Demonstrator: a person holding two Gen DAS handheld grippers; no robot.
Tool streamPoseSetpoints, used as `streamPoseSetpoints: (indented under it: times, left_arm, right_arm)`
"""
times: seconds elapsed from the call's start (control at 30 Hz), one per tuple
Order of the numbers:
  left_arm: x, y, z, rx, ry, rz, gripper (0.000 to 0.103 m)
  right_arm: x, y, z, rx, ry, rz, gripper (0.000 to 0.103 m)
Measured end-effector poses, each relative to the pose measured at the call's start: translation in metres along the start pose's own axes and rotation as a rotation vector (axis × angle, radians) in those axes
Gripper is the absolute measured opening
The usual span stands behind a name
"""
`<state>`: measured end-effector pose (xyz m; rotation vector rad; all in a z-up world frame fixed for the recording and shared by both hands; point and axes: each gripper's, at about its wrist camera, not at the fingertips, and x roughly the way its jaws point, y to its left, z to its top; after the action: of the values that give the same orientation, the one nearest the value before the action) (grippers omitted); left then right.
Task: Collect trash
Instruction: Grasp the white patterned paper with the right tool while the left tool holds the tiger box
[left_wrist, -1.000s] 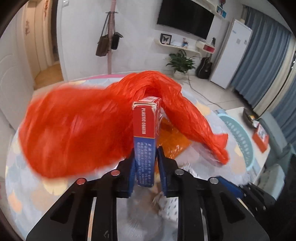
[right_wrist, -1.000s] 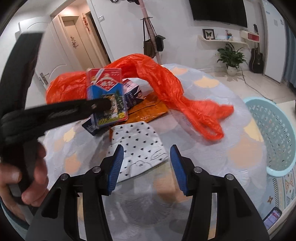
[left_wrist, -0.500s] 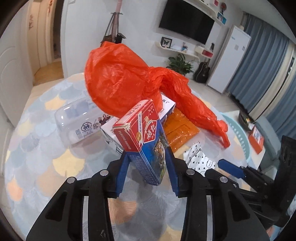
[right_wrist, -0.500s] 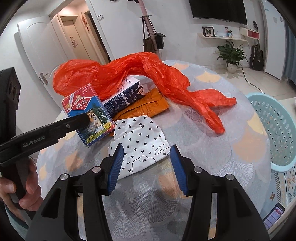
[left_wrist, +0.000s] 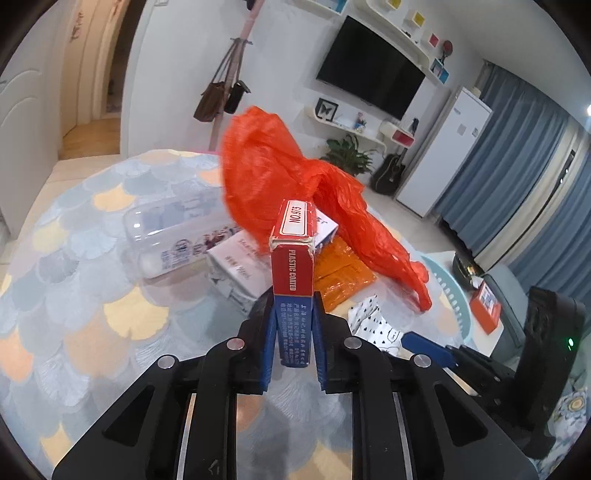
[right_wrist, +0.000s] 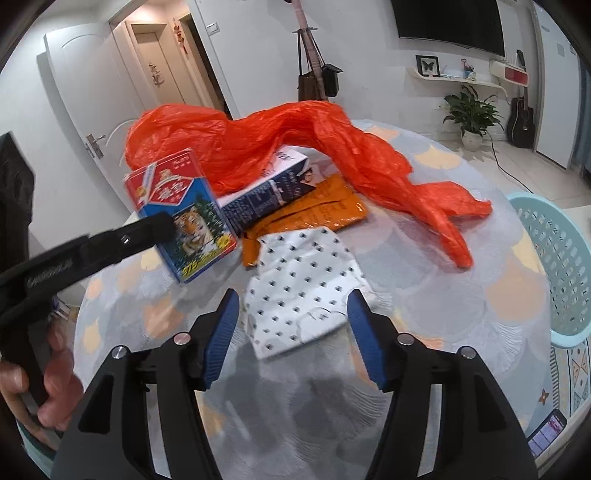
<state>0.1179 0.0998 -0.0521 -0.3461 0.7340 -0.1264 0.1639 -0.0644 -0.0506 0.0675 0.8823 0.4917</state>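
Note:
My left gripper (left_wrist: 294, 332) is shut on a red and blue card box (left_wrist: 293, 280), gripped by its narrow sides and standing upright above the table. In the right wrist view the same box (right_wrist: 181, 218) shows its tiger picture at the left, with the left gripper (right_wrist: 162, 229) on it. My right gripper (right_wrist: 293, 306) hovers over a white dotted pouch (right_wrist: 303, 288); its jaws are opening and the pads touch nothing. An orange plastic bag (right_wrist: 258, 144) lies crumpled across the far side of the table.
A milk carton (right_wrist: 269, 188) and an orange packet (right_wrist: 314, 214) lie under the bag's edge. A clear plastic bottle (left_wrist: 173, 232) lies at the left. A light blue basket (right_wrist: 554, 251) stands off the table's right edge. A phone (right_wrist: 546, 432) lies on the floor.
The card box sat tilted between wider left jaws; now it stands edge-on with the jaws tight. The left gripper shifted sideways. The right jaws have spread wider. The orange bag has settled.

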Motion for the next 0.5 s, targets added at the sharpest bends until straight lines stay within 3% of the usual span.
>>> streamPoseSetpoints:
  times: [0.07, 0.13, 0.33, 0.4, 0.5]
  left_arm:
    - [-0.005, 0.005, -0.002, -0.007, -0.011, 0.008, 0.016]
    - [-0.011, 0.01, -0.005, -0.014, -0.021, 0.013, 0.016]
    - [-0.018, 0.019, -0.009, -0.033, -0.035, 0.026, 0.016]
    - [-0.02, 0.02, -0.01, -0.033, -0.038, 0.029, 0.016]
    - [-0.021, 0.017, -0.01, -0.03, -0.045, 0.023, 0.016]
  right_arm:
    - [0.005, 0.007, 0.005, 0.01, 0.006, -0.004, 0.07]
    - [0.012, 0.013, 0.008, 0.017, 0.02, -0.033, 0.073]
    - [0.039, 0.026, 0.012, 0.029, 0.056, -0.163, 0.073]
    - [0.042, 0.032, 0.01, 0.0, 0.053, -0.209, 0.071]
    - [0.041, 0.033, 0.007, -0.018, 0.048, -0.245, 0.053]
